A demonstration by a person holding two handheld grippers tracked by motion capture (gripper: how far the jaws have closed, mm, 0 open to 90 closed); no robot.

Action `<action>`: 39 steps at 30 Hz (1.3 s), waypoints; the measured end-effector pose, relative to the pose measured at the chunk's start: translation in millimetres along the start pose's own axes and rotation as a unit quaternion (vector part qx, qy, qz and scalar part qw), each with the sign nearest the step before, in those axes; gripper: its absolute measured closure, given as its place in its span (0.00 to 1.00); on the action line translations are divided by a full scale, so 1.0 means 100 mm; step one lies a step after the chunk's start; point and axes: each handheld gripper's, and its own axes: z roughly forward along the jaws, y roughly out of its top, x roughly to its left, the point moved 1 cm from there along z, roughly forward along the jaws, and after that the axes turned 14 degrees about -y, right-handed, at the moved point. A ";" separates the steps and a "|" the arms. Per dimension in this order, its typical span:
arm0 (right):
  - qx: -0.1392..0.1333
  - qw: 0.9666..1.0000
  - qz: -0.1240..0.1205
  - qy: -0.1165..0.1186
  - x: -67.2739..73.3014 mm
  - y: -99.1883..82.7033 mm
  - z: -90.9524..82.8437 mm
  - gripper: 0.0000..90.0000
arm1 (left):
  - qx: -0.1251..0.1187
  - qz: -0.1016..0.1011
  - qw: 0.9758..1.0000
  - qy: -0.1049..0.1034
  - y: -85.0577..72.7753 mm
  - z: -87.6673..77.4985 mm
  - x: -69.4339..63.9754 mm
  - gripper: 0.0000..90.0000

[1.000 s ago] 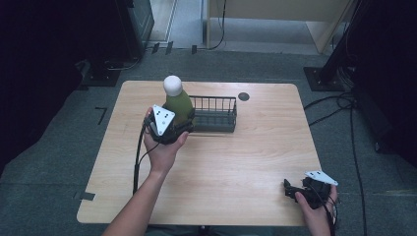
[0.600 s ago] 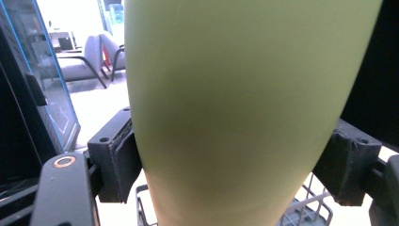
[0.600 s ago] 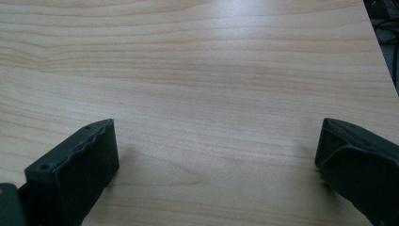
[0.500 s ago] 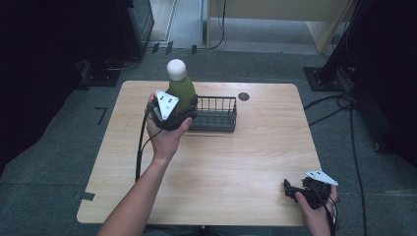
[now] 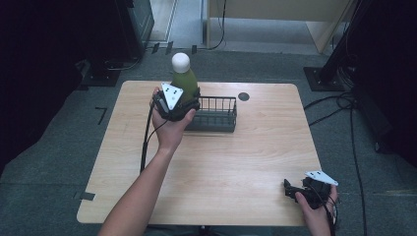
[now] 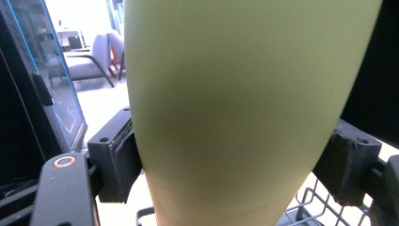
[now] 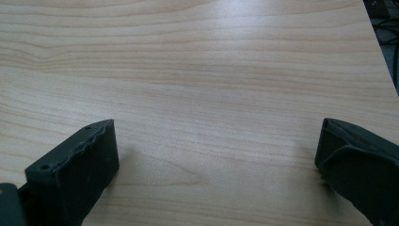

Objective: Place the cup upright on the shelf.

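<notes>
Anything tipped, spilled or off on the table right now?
Nothing stands out. The green bottle is upright, capped, clamped in the left tongs at the wire basket's left end. The right tongs sit open over bare table.

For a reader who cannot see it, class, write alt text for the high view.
A person's left gripper holds a green bottle with a white cap upright at the left end of a black wire basket on a light wooden table. The right gripper rests open near the table's front right corner, its fingers pointing left.
</notes>
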 end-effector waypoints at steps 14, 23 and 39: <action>0.000 1.000 0.000 0.001 0.00 -0.01 -0.01 0.00 | 0.033 -0.003 0.999 0.013 -0.21 0.25 0.10 0.23; 0.000 1.000 0.000 0.001 0.00 -0.01 -0.01 0.00 | 0.054 -0.015 0.998 0.012 -0.33 0.33 0.14 0.23; 0.000 1.000 0.000 0.001 0.00 -0.01 -0.01 0.00 | 0.071 -0.031 0.997 0.010 -0.43 0.41 0.21 0.23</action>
